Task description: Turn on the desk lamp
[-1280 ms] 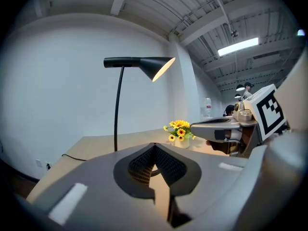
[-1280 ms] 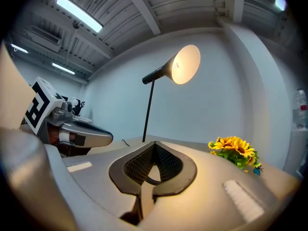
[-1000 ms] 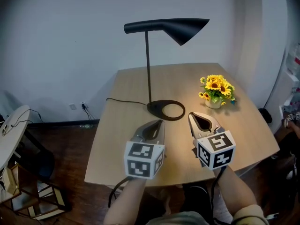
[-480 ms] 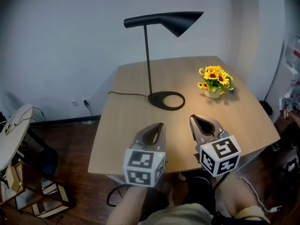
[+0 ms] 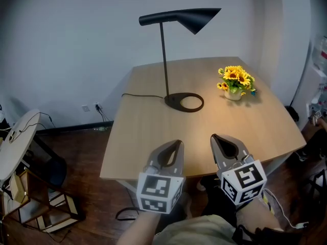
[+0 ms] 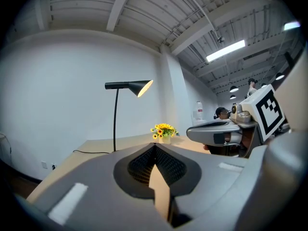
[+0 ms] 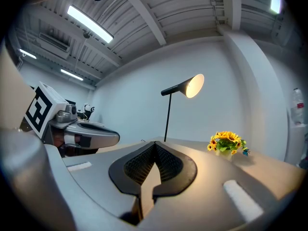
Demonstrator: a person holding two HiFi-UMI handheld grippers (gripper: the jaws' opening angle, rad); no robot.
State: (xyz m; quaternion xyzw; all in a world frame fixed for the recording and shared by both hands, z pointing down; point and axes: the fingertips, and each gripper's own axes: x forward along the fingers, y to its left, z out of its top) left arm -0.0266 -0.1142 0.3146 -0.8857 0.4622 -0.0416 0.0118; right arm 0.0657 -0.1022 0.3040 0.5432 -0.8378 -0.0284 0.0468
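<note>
A black desk lamp stands near the back of the wooden table, its ring base flat on the top and its cone shade pointing right. The shade glows in the right gripper view, lamp, and in the left gripper view, lamp. A warm pool of light lies on the table below it. My left gripper and right gripper hover over the table's near edge, well short of the lamp. Both are shut with nothing held.
A small pot of yellow flowers sits at the table's back right. The lamp's black cord runs left off the table edge. A round white side table and a low shelf stand on the floor at left.
Both grippers have drawn back toward me, away from the lamp base, to the table's near edge. Their jaws stayed shut.
</note>
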